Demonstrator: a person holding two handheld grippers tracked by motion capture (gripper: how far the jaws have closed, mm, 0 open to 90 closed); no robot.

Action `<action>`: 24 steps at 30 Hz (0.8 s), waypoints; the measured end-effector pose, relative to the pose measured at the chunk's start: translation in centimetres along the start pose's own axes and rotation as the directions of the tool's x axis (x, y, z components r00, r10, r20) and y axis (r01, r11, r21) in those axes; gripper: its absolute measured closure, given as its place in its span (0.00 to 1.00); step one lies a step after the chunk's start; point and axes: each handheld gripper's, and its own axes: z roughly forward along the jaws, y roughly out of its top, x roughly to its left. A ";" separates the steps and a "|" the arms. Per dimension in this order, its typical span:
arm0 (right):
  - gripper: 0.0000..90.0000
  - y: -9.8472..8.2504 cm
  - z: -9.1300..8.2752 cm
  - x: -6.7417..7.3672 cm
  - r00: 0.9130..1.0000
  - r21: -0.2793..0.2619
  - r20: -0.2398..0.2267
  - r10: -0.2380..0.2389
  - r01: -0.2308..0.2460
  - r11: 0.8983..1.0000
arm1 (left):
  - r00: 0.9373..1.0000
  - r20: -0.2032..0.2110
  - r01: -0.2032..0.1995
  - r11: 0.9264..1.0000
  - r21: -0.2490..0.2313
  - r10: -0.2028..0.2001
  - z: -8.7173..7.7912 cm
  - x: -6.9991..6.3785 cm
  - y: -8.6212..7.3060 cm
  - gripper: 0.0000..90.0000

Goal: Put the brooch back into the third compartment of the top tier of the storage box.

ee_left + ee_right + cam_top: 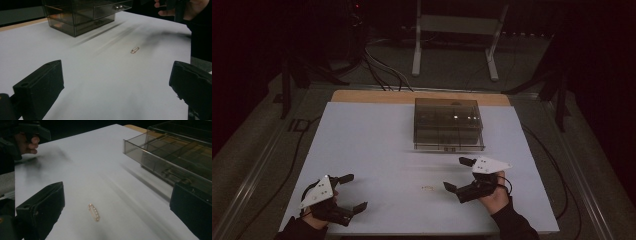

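**Two open claws, a small pin between them**

The left claw (352, 192) sits low over the near left part of the white table (362, 140), its jaws spread wide with nothing between them. In the left gripper view those jaws frame bare table, and the pin (135, 50) lies ahead of them and a little toward the right jaw, well apart from both.

The right claw (459, 174) hangs over the near right part, held in a hand (494, 195) with a dark sleeve. Its jaws are also wide apart and empty. The pin (428, 188) lies just beside the lower jaw tip in the high view, on the side facing the left claw, not touching it. In the right gripper view the pin (94, 212) rests flat on the table between the two jaws, nearer the left one; it is a thin gold bar with a row of pale beads.

A smoky clear drawer box (448, 125) stands beyond the right claw, toward the far edge. In the right gripper view the box (172, 152) rises just behind the right jaw.
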 end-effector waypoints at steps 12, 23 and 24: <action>0.00 0.5 2.0 0.5 0.997 0.029 -0.072 -0.010 0.012 1.000 | 1.000 0.001 -0.003 1.000 -0.001 0.003 0.0 0.0 0.0 0.01; 0.01 0.4 4.6 0.8 0.989 0.078 -0.150 0.003 0.008 0.997 | 1.000 0.003 -0.003 1.000 -0.003 0.003 -0.1 -0.1 0.1 0.01; 0.01 0.4 4.8 0.7 0.988 0.081 -0.155 0.003 0.010 0.997 | 1.000 0.001 -0.005 1.000 -0.001 0.005 -0.1 -0.1 0.1 0.01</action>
